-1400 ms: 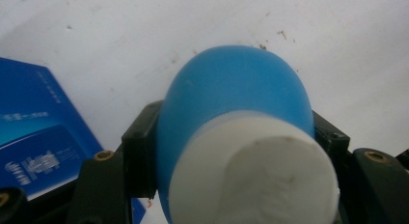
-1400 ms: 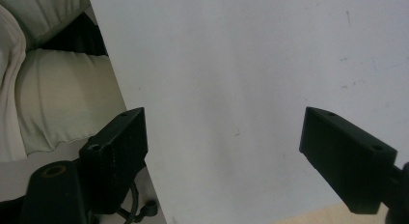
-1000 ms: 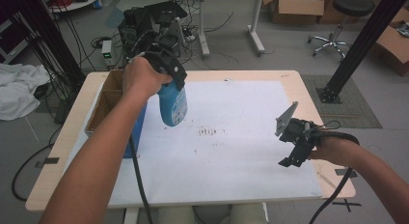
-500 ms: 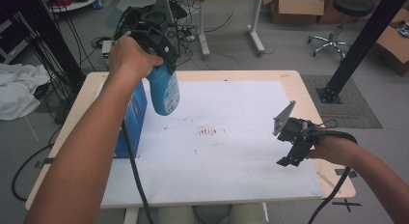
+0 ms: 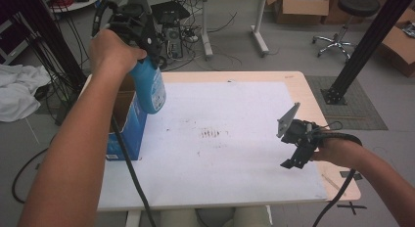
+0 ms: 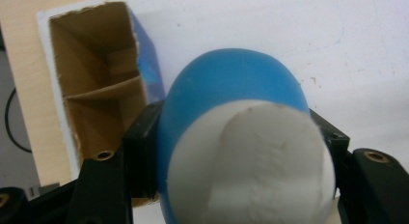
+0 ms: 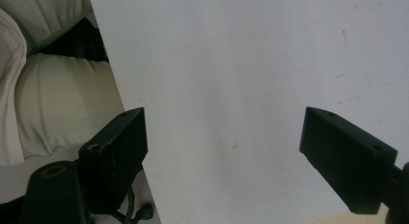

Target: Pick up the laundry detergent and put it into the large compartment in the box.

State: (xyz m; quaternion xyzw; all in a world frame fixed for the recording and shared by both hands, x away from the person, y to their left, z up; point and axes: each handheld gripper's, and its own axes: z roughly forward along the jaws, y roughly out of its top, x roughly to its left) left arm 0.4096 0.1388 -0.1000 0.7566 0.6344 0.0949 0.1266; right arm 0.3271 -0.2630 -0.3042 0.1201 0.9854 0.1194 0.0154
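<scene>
My left gripper (image 5: 145,50) is shut on a blue bottle (image 5: 152,89) with a white cap (image 6: 251,166), its jaws pinching the neck from both sides. The bottle hangs upright in the air beside the open top of a blue cardboard box (image 5: 126,125) at the table's left edge. In the left gripper view the bottle (image 6: 231,93) sits between the black jaws of the left gripper (image 6: 236,137), with the box's brown divided inside (image 6: 91,79) to its left. My right gripper (image 5: 294,156) hovers over the white sheet (image 5: 235,109) at the front right, jaws wide open on nothing (image 7: 222,137).
Dark smudges (image 5: 213,134) mark the middle of the white sheet. The wooden table edge (image 5: 313,90) borders it on the right. A black cable (image 5: 129,163) trails from the left hand across the sheet. The person's light trousers (image 7: 53,103) lie beyond the front edge.
The left hand has carried the bottle upward and to the left, from over the sheet to beside the box's open top. The right gripper has stayed where it was.
</scene>
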